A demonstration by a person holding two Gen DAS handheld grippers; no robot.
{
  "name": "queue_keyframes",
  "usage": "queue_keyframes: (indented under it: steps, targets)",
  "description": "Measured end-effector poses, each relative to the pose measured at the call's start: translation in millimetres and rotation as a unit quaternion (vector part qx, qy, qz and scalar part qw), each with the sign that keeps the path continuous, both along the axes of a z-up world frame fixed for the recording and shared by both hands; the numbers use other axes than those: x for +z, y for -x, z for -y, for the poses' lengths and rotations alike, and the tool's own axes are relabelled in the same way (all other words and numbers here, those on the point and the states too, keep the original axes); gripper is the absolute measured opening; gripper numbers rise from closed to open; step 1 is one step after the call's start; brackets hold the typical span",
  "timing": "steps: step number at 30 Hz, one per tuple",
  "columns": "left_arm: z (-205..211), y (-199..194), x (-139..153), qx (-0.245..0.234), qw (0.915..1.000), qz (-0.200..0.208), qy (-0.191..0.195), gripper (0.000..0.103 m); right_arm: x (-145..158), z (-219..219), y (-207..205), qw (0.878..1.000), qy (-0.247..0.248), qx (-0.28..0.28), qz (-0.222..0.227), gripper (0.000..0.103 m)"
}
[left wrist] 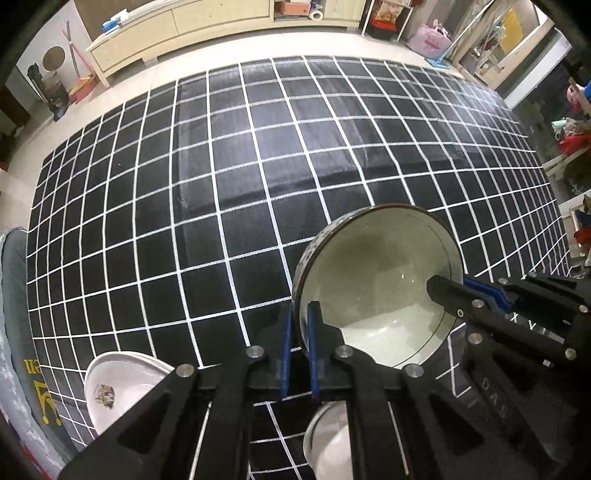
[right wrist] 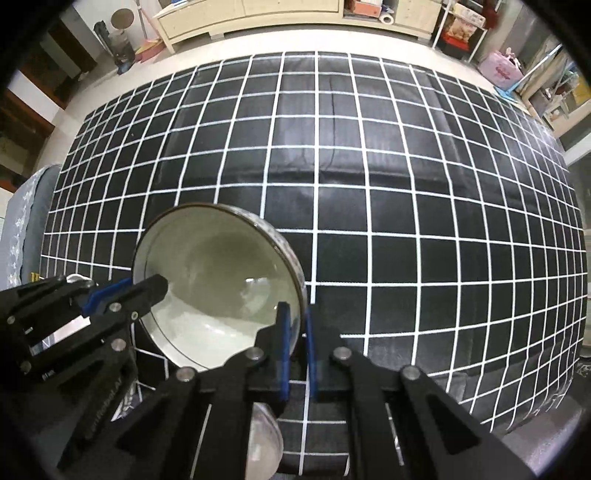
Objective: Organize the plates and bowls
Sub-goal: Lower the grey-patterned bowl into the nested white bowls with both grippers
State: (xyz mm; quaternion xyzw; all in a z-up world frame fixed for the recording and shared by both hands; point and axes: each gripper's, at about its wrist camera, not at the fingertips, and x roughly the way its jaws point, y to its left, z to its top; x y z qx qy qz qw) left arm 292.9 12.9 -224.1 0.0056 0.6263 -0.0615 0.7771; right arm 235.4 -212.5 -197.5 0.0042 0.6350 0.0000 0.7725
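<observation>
A large bowl (left wrist: 376,273) with a pale inside and a speckled outer wall is held above the black grid cloth (left wrist: 221,166). My left gripper (left wrist: 299,332) is shut on its left rim. My right gripper (right wrist: 297,332) is shut on its right rim; the bowl also shows in the right wrist view (right wrist: 218,273). Each gripper shows in the other's view, the right one (left wrist: 480,299) and the left one (right wrist: 122,299). A white plate with a printed picture (left wrist: 118,387) lies low at the left. A small white bowl (left wrist: 328,439) sits under the held bowl.
The grid cloth (right wrist: 369,184) covers the whole table ahead. A grey cushion with yellow print (left wrist: 22,332) lies at the left edge. Pale wooden cabinets (left wrist: 177,29) stand along the far wall, with clutter on shelves at the right.
</observation>
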Motion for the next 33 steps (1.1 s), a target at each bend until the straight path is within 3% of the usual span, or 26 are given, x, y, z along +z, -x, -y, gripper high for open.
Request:
queue_keyframes:
  steps: [5, 14, 19, 33]
  targets:
    - [0.6, 10.1, 24.6, 0.0, 0.9998, 0.018, 0.003, 0.006, 33.6, -1.3, 10.0, 1.0, 0.007, 0.003, 0.018, 0.011]
    - [1.2, 41.5, 54.9, 0.001, 0.9993, 0.036, 0.006, 0.006, 67.2, -9.2, 41.1, 0.999, 0.012, 0.008, 0.033, 0.011]
    - [-1.4, 60.9, 51.1, 0.004, 0.9993, 0.035, 0.009, 0.006, 69.1, -13.4, 56.7, 0.999, 0.016, 0.013, 0.033, 0.011]
    - [-3.2, 109.7, 16.0, -0.002, 1.0, 0.006, -0.001, 0.007, 15.3, -20.1, 86.9, 1.0, 0.015, 0.02, -0.004, 0.011]
